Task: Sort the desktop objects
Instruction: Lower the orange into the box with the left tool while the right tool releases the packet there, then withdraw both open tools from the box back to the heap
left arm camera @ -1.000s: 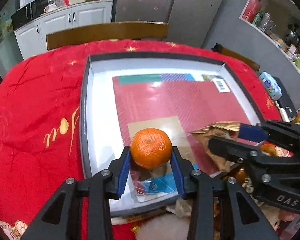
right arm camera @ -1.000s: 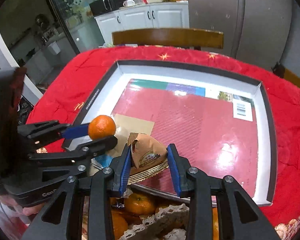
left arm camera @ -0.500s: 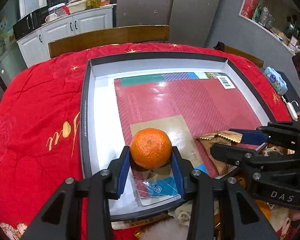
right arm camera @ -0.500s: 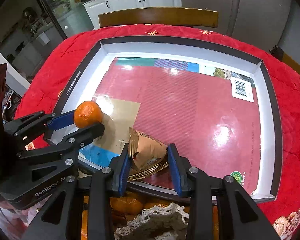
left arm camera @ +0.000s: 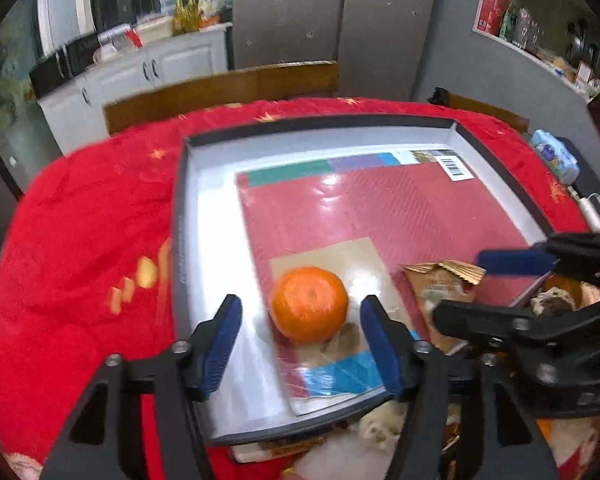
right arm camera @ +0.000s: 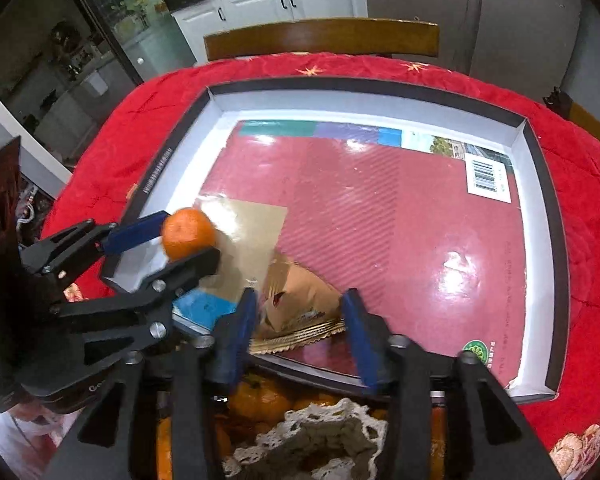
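Observation:
An orange mandarin (left arm camera: pixel 309 303) lies in the near left part of a large shallow tray (left arm camera: pixel 180 216), on the red book cover. My left gripper (left arm camera: pixel 302 332) is open with its jaws wide on either side of the mandarin and apart from it. The mandarin also shows in the right wrist view (right arm camera: pixel 188 233). A brown and gold snack packet (right arm camera: pixel 296 304) lies in the tray near its front edge. My right gripper (right arm camera: pixel 300 320) is open around the packet, with gaps on both sides. The packet also shows in the left wrist view (left arm camera: pixel 440 284).
The tray (right arm camera: pixel 556 240) sits on a red tablecloth (left arm camera: pixel 80 220). A basket with several mandarins (right arm camera: pixel 260 400) and a lace doily (right arm camera: pixel 312 436) sits below the tray's front edge. A wooden chair (right arm camera: pixel 320 40) stands behind the table.
Both grippers have opened. The left one let go of the mandarin, which now rests in the tray. The right one let go of the snack packet, now lying in the tray.

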A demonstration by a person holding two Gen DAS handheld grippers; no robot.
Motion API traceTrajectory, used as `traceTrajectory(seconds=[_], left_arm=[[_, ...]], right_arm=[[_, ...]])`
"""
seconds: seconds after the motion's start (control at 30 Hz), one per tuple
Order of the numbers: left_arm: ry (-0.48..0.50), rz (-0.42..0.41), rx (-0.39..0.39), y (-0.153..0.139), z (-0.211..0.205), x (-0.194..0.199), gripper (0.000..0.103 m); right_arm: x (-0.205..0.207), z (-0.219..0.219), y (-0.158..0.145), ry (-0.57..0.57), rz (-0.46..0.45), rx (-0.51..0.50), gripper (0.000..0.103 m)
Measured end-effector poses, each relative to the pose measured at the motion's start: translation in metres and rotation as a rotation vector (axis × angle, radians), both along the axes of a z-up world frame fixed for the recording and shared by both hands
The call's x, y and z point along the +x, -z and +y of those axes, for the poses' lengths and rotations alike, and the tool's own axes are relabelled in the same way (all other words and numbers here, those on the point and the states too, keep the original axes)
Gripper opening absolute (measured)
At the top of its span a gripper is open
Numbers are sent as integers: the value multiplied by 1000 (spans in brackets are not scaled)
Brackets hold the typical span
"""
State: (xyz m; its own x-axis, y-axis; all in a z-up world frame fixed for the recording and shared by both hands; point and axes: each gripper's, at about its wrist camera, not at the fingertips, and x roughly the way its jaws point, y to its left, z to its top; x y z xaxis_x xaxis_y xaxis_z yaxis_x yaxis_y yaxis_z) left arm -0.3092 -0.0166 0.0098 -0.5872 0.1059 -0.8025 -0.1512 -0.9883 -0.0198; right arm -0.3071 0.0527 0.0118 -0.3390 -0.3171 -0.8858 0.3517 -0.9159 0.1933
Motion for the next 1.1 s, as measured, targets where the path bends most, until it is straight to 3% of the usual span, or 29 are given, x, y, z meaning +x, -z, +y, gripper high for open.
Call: traceTrajectory(seconds=[0.07,0.1,0.17,0.2,0.4,0.7,0.93,1.1], left_arm=[[-6,33,-16,-6,-3,4,78],[7,38,10,-9,-6,5,83],[40,29,58,-12,-8,6,95],[59,25,70,-12,-7,7,102],[38,77,-33,-19,2,14,103],[1,91,-2,-43,-13,29,103],[4,151,-26,-79,-14,71,103],[26,224,-1,-101,-6,116,103]], right_arm=[[3,1,-6,13,30,1,78],[4,2,-9,19,48,0,90],[4,5,-15,42,86,13,103],[5,7,-18,45,97,-5,103],[10,6,-22,52,124,-23,103],[20,6,-37,42,145,-82,103],[50,10,-69,50,227,-71,103],[81,21,-95,55,265,-116,103]])
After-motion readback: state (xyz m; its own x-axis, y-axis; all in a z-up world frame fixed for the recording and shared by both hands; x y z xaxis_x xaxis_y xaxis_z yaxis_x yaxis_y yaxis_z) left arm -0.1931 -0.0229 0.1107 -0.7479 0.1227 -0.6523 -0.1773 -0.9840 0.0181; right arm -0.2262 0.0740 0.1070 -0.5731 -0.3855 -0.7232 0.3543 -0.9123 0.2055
